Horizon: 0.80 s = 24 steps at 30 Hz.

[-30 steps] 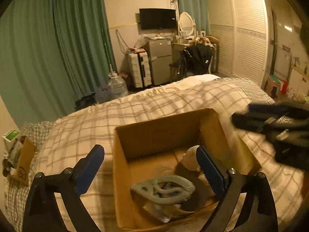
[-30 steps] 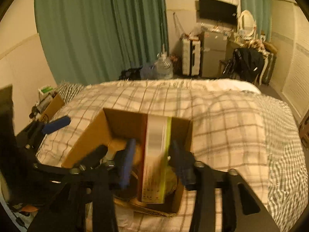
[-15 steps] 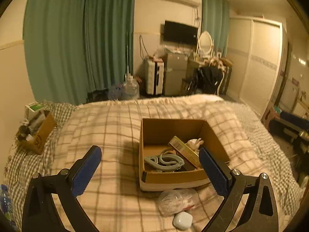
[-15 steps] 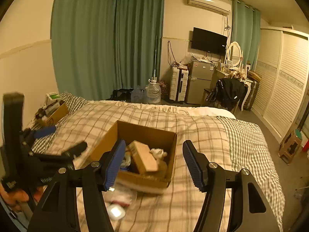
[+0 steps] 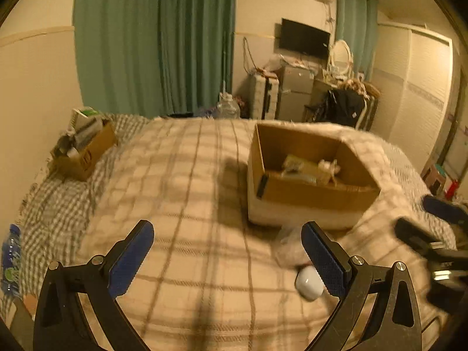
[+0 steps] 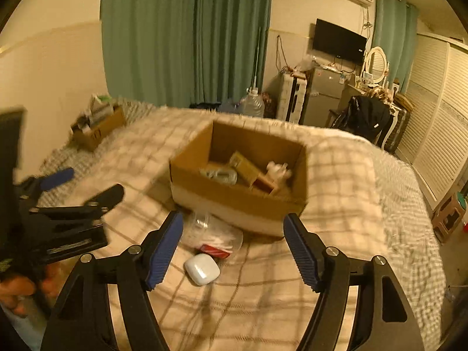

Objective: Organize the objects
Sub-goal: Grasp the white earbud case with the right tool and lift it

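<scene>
An open cardboard box (image 6: 234,201) stands on the checked bed (image 6: 336,175) and holds a flat carton, a grey hanger and a small white toy. It also shows in the left wrist view (image 5: 310,196). In front of it lie a clear plastic bag (image 6: 213,231) and a white earbud case (image 6: 201,269), which shows in the left wrist view too (image 5: 308,282). My right gripper (image 6: 234,251) is open and empty, low over the bag and case. My left gripper (image 5: 228,259) is open and empty, left of the box.
A smaller cardboard box (image 5: 84,149) full of items sits at the bed's left edge by the wall. A blue bottle (image 5: 10,257) lies at the far left. Green curtains, a water jug (image 6: 253,103), suitcases, a fridge and a wardrobe stand beyond the bed.
A second ago my right gripper held a flat carton over the box; it now lies in the box and the gripper is open. Both grippers have pulled back and dropped toward the bed.
</scene>
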### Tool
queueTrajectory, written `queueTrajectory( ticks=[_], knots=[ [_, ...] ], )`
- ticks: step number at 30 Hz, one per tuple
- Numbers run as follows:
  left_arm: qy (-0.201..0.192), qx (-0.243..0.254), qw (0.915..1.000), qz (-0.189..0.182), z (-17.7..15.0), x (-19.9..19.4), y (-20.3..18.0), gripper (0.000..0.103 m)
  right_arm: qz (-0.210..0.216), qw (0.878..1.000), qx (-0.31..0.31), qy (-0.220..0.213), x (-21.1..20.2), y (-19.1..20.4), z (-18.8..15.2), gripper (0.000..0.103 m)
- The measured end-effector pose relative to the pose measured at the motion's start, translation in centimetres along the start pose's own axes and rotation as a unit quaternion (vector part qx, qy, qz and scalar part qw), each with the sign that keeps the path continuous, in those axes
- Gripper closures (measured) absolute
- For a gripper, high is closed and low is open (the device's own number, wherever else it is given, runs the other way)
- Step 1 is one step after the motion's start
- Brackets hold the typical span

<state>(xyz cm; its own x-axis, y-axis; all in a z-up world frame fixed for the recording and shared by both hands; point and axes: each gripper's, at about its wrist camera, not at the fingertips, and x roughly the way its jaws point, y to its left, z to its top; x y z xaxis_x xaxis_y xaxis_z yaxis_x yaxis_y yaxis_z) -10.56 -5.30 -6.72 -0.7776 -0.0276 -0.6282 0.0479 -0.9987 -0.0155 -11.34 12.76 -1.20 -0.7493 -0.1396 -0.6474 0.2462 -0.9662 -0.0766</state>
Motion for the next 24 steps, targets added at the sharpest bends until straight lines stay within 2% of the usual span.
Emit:
queueTrajectory(
  ticks=[2,5,7,12,16,18,19,20,24],
  knots=[
    [0.002,0.021,0.9993,0.031,-0.9,1.2,-0.4,0.0,-0.003,1.0,0.002,0.018,3.3,0.5,-1.6,0.032],
    [0.003,0.055,0.9963,0.065,-1.8,2.5,-0.7,0.0,0.018,0.998,0.004,0.066,7.8,1.1,-4.0,0.032],
    [0.016,0.046,0.9974,0.054,-2.1,3.2,-0.2,0.0,0.022,0.995,-0.003,0.097,9.8,1.6,-5.2,0.032],
    [0.032,0.015,0.9987,0.036,-2.4,3.8,1.1,0.0,0.054,0.989,0.02,0.138,12.7,1.2,-6.0,0.032],
    [0.048,-0.005,0.9986,0.023,-2.5,4.5,1.8,0.0,0.064,0.982,0.012,0.175,15.0,2.0,-6.8,0.032],
    [0.057,-0.014,0.9981,0.02,-2.5,4.9,2.1,0.0,0.07,0.98,0.011,0.184,15.6,2.2,-7.0,0.033],
    [0.062,-0.021,0.9977,0.016,-2.5,5.1,2.3,0.0,0.076,0.979,0.013,0.186,15.8,2.0,-7.0,0.043],
    [0.066,-0.025,0.9974,0.016,-2.6,5.3,2.3,0.0,0.088,0.978,0.017,0.186,15.7,1.9,-6.9,0.046],
    [0.073,-0.035,0.9967,0.01,-2.6,5.5,2.6,0.0,0.087,0.981,0.016,0.173,14.2,1.5,-6.8,0.046]
  ],
)
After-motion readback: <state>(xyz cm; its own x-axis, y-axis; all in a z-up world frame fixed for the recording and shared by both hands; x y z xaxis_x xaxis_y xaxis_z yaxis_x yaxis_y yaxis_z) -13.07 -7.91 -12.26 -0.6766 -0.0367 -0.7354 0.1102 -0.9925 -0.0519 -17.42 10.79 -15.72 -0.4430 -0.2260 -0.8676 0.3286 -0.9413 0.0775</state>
